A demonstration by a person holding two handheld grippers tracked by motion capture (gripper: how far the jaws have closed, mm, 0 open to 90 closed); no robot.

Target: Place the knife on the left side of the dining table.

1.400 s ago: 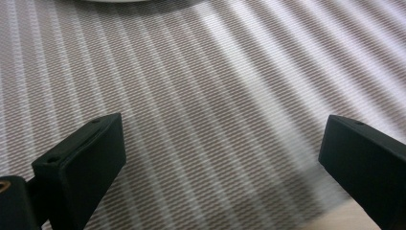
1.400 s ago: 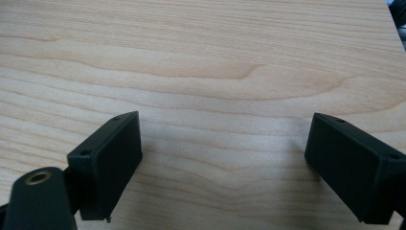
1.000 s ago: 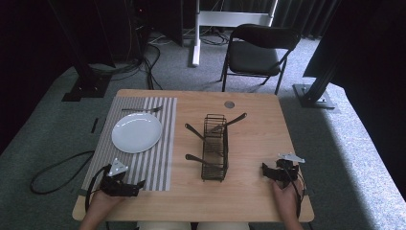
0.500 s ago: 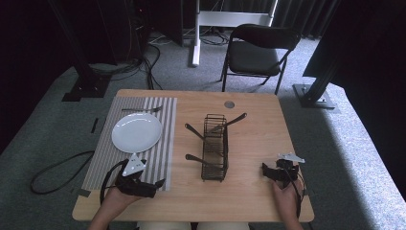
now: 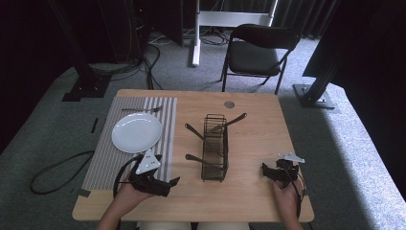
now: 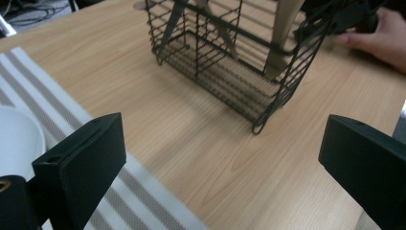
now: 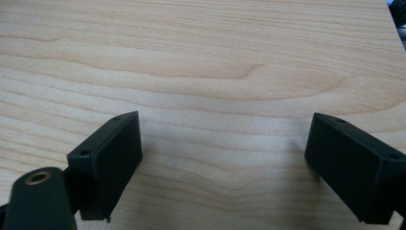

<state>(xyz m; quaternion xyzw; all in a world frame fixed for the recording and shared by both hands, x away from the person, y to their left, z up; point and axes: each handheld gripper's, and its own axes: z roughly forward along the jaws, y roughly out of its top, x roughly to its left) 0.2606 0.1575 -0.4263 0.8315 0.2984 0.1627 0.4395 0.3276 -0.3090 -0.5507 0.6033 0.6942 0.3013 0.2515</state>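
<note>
High view puts the wire caddy (image 5: 214, 147), long axis twelve-to-six, at two o'clock of the nearer left gripper (image 5: 158, 184), jaws released and empty.

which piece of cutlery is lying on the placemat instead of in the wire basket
The fork, lying flat on the striped placemat beyond the white plate; the other utensils stick out of the wire basket.
</note>
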